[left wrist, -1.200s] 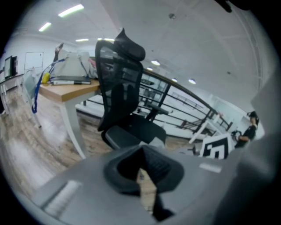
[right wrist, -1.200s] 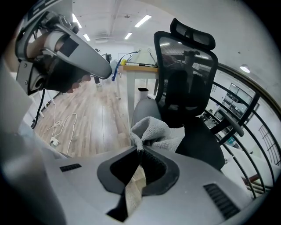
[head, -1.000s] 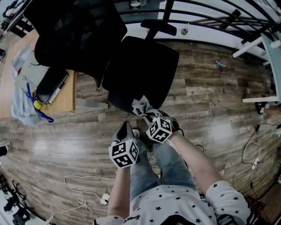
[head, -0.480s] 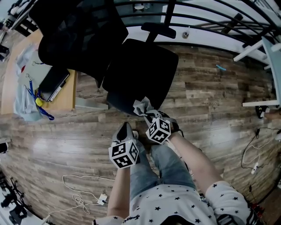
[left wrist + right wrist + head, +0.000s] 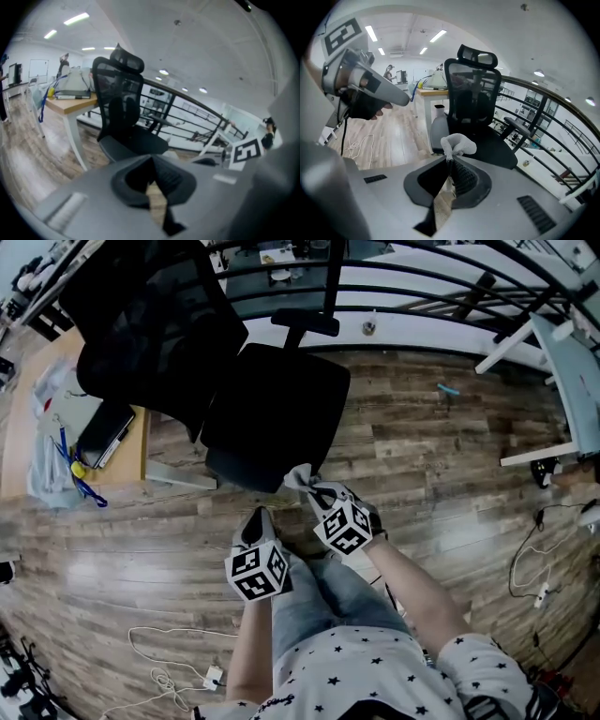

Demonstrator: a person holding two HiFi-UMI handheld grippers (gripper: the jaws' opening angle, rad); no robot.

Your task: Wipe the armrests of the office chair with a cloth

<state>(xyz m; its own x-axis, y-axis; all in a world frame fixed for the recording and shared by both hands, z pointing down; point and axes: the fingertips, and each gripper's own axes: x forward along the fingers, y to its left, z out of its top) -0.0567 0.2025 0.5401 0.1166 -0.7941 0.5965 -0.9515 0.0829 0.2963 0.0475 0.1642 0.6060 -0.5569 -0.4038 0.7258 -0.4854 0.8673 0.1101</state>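
Black mesh office chair [image 5: 277, 413] stands just ahead of both grippers, its seat front near their tips and its backrest beyond, up and to the left. Right gripper [image 5: 314, 491]: jaws clamped on a bunched grey-white cloth [image 5: 302, 478], which sticks out past the tips, close by the near edge of the seat; whether it touches the seat cannot be told. In the right gripper view the cloth [image 5: 458, 144] rises as a knot above the closed jaws. Left gripper [image 5: 256, 521]: jaws pressed together with nothing between them, just left of the right gripper and slightly nearer the person, above the wood-plank floor [image 5: 450, 456]. One padded armrest [image 5: 305, 322] shows on the far side of the seat, well apart from the cloth. Wooden desk [image 5: 136, 451] lies well left of the left gripper; a dark railing [image 5: 333, 273] runs beyond the chair.
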